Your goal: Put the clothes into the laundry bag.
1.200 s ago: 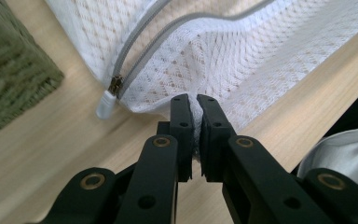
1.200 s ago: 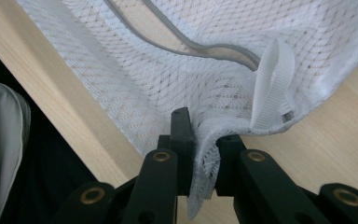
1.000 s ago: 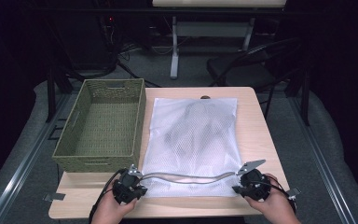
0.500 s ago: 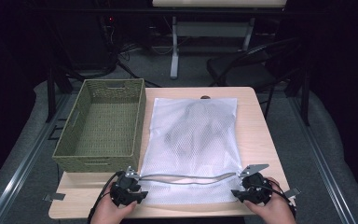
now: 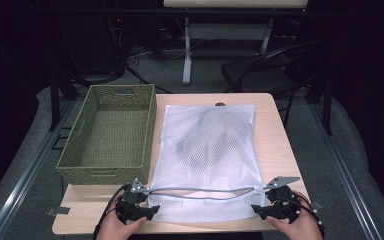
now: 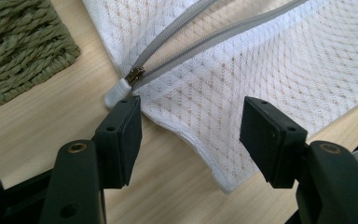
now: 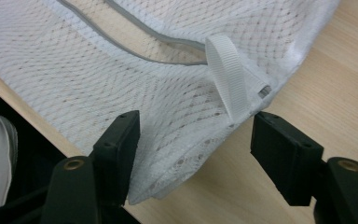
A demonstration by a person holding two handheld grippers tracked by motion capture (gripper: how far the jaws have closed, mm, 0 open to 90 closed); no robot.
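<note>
We see the left gripper jaws just opening, spread over the white mesh bag's near corner, zipper pull just beyond its left jaw, right gripper likewise opening, astride the other corner, ribbon loop just ahead, nothing pinched.

Wood table w/ green woven basket & white mesh bag.

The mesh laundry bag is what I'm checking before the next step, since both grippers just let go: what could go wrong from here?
1. The zipper gapes open, so lifting the mesh bag by its near corners might spill the dark garment.
2. The bag's near edge lies at the table edge and could slide off.
3. The left gripper and right gripper, jaws just opening, may snag the mesh or the white loop.
</note>
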